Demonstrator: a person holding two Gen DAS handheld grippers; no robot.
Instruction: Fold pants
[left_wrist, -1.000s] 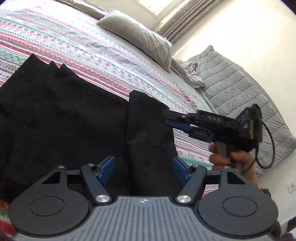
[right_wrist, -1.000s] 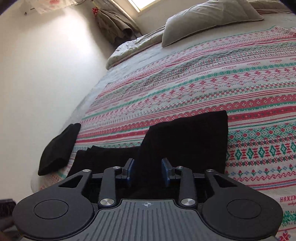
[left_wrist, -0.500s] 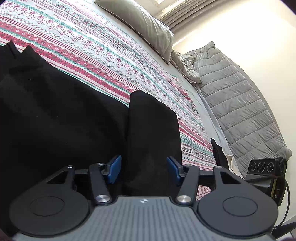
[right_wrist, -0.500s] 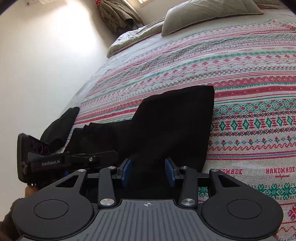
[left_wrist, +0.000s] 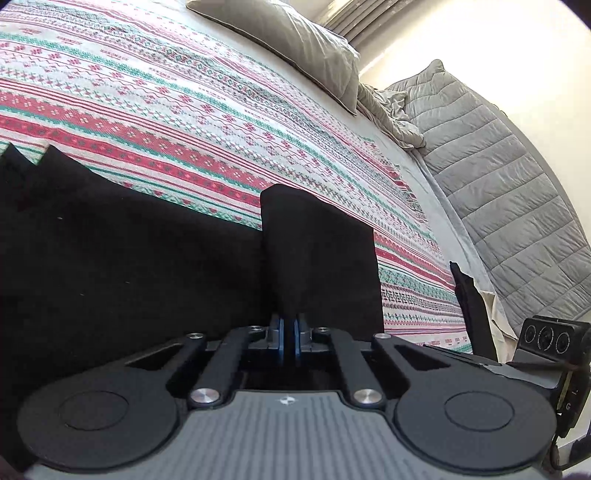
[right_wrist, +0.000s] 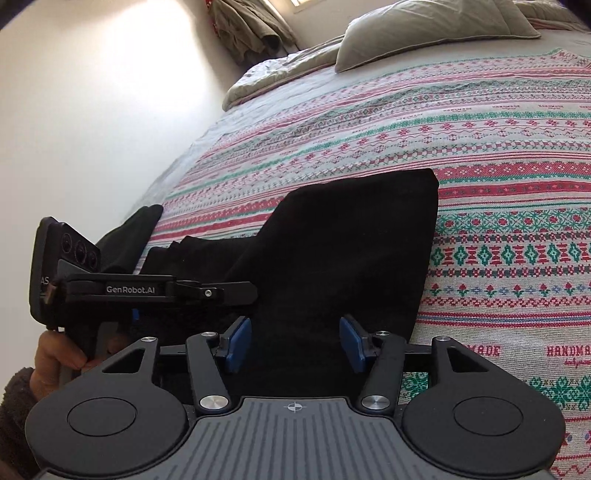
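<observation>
Black pants (left_wrist: 129, 277) lie spread across the patterned bedspread (left_wrist: 184, 110), with a narrower folded part (left_wrist: 317, 258) on the right. My left gripper (left_wrist: 289, 330) is shut on the near edge of that part, and the cloth creases upward from the blue pads. In the right wrist view the same pants (right_wrist: 351, 258) run between the blue pads of my right gripper (right_wrist: 295, 343). Its jaws are opening and the pads stand off the cloth. The left gripper (right_wrist: 236, 291) shows side-on at the left, held by a hand (right_wrist: 55, 354).
A grey pillow (left_wrist: 295, 40) lies at the head of the bed, beside a grey quilted cover (left_wrist: 498, 184) against the wall. Another black garment (right_wrist: 136, 232) rests at the bed's left edge. White wall runs along that side.
The left gripper's jaws went from wide apart to closed on the pants' near edge as it pushed in closer. The right gripper's jaws widened. The left gripper came into the right wrist view.
</observation>
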